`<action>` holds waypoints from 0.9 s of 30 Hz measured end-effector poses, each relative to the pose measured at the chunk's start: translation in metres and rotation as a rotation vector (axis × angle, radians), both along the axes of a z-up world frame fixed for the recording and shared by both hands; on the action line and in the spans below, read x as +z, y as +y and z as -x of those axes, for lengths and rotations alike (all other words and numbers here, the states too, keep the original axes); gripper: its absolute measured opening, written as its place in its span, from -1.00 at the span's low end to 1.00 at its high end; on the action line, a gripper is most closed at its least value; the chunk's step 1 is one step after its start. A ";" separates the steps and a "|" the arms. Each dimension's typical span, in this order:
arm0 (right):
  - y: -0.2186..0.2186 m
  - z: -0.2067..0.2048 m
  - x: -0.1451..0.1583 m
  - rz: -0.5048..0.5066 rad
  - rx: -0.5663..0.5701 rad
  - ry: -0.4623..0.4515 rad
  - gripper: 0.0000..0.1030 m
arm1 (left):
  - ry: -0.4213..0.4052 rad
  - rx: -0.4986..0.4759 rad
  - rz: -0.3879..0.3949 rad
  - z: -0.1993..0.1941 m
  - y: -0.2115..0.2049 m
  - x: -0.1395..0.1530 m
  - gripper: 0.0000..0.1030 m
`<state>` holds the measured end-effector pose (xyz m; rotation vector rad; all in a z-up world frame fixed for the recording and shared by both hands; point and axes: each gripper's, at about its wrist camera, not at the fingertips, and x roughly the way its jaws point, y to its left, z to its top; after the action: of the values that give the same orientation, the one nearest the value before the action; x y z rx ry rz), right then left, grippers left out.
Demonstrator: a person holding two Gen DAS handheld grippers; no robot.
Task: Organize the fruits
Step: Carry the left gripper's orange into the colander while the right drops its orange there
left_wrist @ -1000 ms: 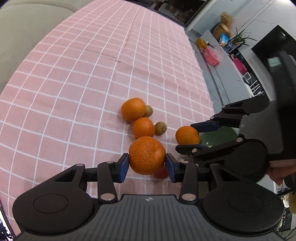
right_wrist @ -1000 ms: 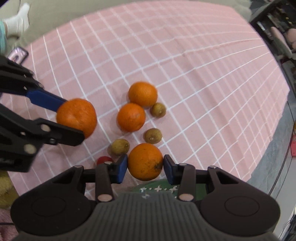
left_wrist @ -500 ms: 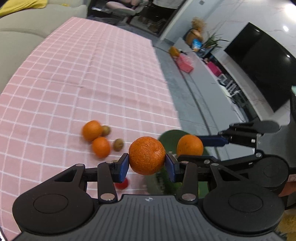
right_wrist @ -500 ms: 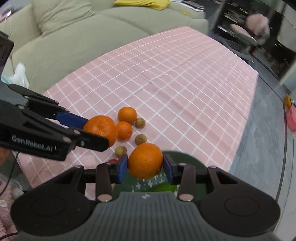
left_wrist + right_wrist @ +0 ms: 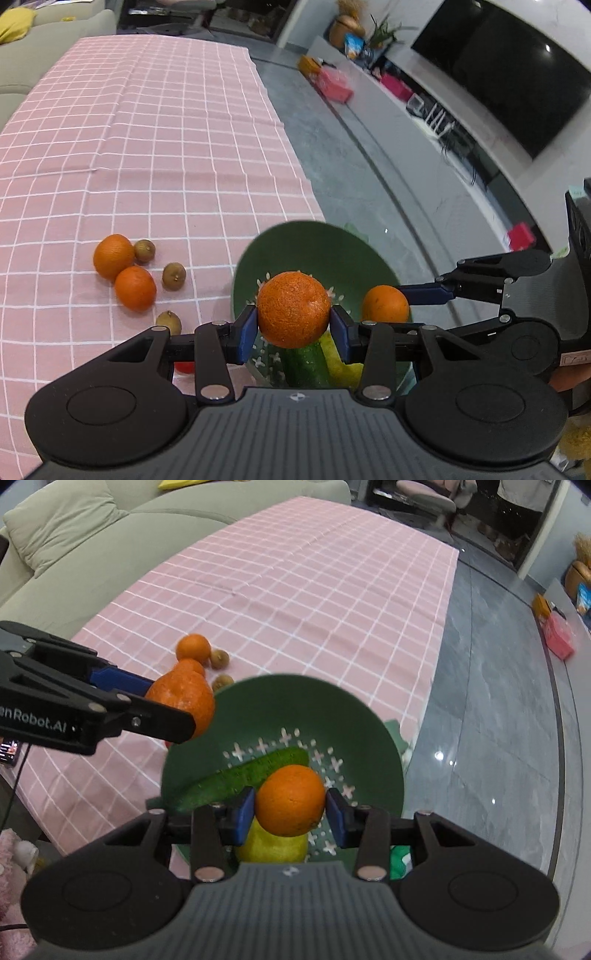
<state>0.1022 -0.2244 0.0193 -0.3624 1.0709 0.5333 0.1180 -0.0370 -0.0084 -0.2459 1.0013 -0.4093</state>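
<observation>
On the left of the pink checked cloth (image 5: 147, 147) covering the desk lie two loose oranges (image 5: 112, 256), touching each other, with three small brown fruits (image 5: 174, 276) close by: one against the far orange, one just right of the near orange, one nearer the camera. A red fruit (image 5: 183, 366) peeps out under the left tongs' linkage. The left tongs (image 5: 293, 326) are held level and point forward over the near left rim of the green bowl (image 5: 317, 243), their blue pads clenched on a rough-skinned orange (image 5: 293, 309) that hangs in the air above the bowl. In the right wrist view the same tongs reach in from the left edge, angled slightly down, with that orange above the bowl's left rim. The bowl has white cross-shaped holes in its floor and sits at the cloth's near right corner, next to the grey floor (image 5: 498, 701). Inside it lie a cucumber (image 5: 240, 779), set aslant, and a yellow fruit (image 5: 273, 845) at the near side. Further right, the right tongs (image 5: 290, 810) are also level and point over the bowl's middle, gripping a smoother orange (image 5: 290, 799) directly above the yellow fruit; whether the two touch cannot be told.
</observation>
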 end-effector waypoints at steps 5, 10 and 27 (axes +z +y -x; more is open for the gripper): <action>0.002 -0.008 -0.016 0.015 -0.002 0.005 -0.25 | 0.020 -0.013 -0.044 -0.008 -0.010 -0.012 -0.08; 0.003 -0.017 -0.029 0.028 -0.008 0.007 -0.25 | 0.018 -0.024 -0.060 -0.016 -0.018 -0.019 -0.08; 0.009 -0.045 -0.063 0.063 -0.014 0.020 -0.25 | 0.046 -0.033 -0.116 -0.037 -0.032 -0.045 -0.07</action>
<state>0.1470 -0.2156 -0.0437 -0.4055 1.1104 0.4926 0.1553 -0.0695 -0.0536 -0.1349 1.0717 -0.3757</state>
